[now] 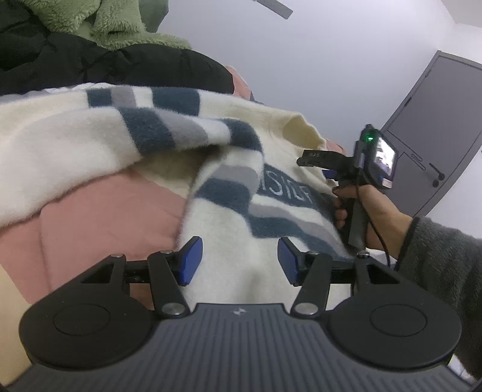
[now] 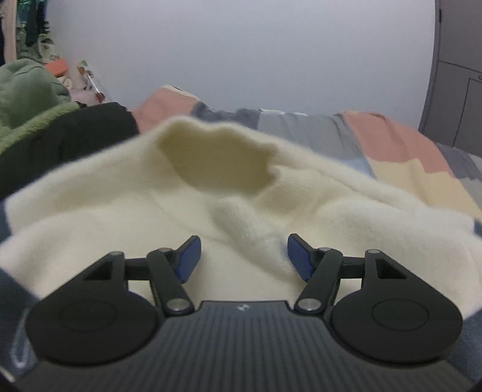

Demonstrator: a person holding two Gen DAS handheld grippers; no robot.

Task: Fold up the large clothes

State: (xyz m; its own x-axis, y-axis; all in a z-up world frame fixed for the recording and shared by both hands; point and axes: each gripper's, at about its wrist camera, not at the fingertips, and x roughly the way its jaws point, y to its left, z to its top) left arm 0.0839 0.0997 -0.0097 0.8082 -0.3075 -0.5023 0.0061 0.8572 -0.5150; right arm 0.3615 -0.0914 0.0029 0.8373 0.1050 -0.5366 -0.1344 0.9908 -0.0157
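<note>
A cream sweater (image 1: 235, 247) with blue and grey stripes and lettering lies spread on the bed, its neck opening (image 1: 301, 129) at the far end. A striped sleeve (image 1: 144, 129) is draped across its upper left part. My left gripper (image 1: 239, 259) is open just above the sweater's lower body, nothing between its pads. In the right wrist view the sweater's plain cream shoulder area (image 2: 120, 217) and neck opening (image 2: 217, 159) fill the middle. My right gripper (image 2: 244, 256) is open, with a soft ridge of cream fabric between its pads, unpressed. A person's hand holds my right gripper (image 1: 313, 165) at the sweater's right shoulder.
A black padded jacket (image 1: 105, 63) and a green fleece garment (image 1: 120, 24) are piled at the back left. The bed has a pink, grey and yellow patchwork quilt (image 2: 400, 141). A grey door (image 1: 436, 126) stands at the right against the pale wall.
</note>
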